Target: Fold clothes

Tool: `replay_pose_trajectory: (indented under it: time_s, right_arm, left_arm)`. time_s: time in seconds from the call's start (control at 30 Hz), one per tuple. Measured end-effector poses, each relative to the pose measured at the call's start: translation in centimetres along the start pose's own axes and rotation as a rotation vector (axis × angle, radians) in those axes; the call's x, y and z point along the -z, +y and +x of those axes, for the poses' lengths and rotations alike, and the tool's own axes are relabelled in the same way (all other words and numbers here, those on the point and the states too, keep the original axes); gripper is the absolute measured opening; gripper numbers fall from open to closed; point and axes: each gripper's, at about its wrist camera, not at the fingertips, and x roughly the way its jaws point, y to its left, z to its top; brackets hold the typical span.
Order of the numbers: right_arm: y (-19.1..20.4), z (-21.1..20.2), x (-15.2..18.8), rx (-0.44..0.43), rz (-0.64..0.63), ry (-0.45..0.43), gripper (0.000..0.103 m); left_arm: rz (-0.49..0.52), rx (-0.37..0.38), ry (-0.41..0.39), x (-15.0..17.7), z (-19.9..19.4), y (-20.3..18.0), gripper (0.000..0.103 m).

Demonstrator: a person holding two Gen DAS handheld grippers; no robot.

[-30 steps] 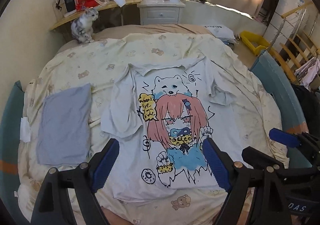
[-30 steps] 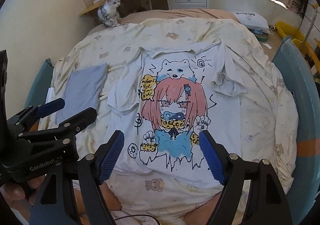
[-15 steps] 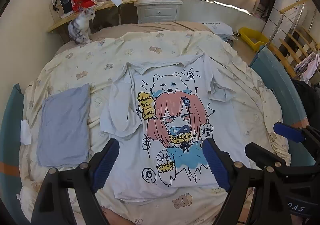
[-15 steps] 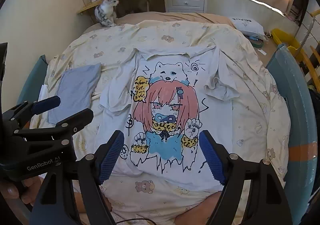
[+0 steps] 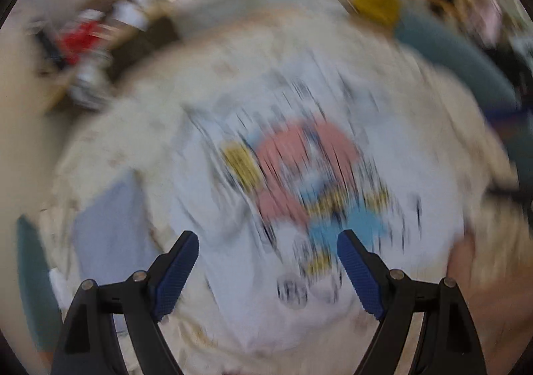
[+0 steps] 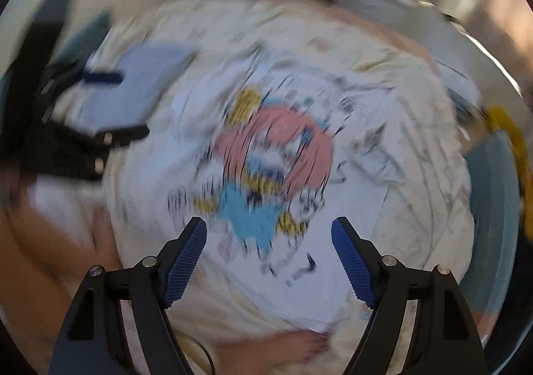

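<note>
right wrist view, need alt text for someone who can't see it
Blurred view over the open right gripper onto a white printed T-shirt spread on a bed. A folded grey cloth and the left gripper are at left.

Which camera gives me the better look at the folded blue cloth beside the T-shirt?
The right wrist view: the blue cloth shows almost whole, though blurred. In the left wrist view the cloth is smeared and partly behind the left claw.

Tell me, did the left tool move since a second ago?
Yes. The left tool came down toward the T-shirt and rolled: the shirt's print looks bigger and tilted, and the whole view is blurred.
</note>
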Motion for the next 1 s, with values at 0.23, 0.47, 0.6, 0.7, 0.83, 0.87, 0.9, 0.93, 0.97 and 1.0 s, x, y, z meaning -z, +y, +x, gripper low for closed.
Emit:
replay_pose_trajectory:
  time_s: [0.23,0.47,0.6,0.7,0.83,0.87,0.9,0.93,0.97,1.0]
  right_arm:
    - [-4.2,9.0,10.9,-0.067,-0.29,0.246,0.081]
    - [-12.2,17.6,20.9,-0.157,0.061,0.297,0.08]
    - [-14.4,17.6,23.4,-0.225,0.3,0.138,0.08]
    - [-15.3,18.4,24.2,-0.195,0.395,0.096,0.073]
    - [-15.7,20.6,25.3,-0.239,0.49,0.125,0.063]
    - [-15.5,20.9,25.4,-0.27,0.514,0.124,0.06]
    - [-15.2,21.2,25.6,-0.302,0.537,0.124,0.06]
    - [-15.0,21.5,25.8,-0.333,0.56,0.123,0.059]
    - [-15.0,21.6,25.8,-0.342,0.573,0.111,0.056]
    - [-14.9,21.6,25.7,-0.35,0.586,0.099,0.053]
  left_arm:
    - [0.601,-0.053,0.139,8.8,10.5,-3.6,0.086]
    - [0.767,0.005,0.162,15.3,15.0,-3.5,0.086]
    - [0.603,0.116,0.16,14.8,15.3,0.3,0.086]
    - [0.336,0.237,0.169,14.0,16.1,5.3,0.086]
    - [-0.05,0.278,0.103,15.5,17.3,11.3,0.086]
    - [-0.126,0.3,0.098,16.5,17.6,12.0,0.086]
    - [-0.201,0.322,0.093,17.5,17.9,12.6,0.086]
    - [-0.277,0.343,0.088,18.4,18.1,13.3,0.086]
    - [-0.334,0.362,0.084,19.4,18.1,13.5,0.086]
    - [-0.386,0.386,0.075,20.5,18.4,13.6,0.086]
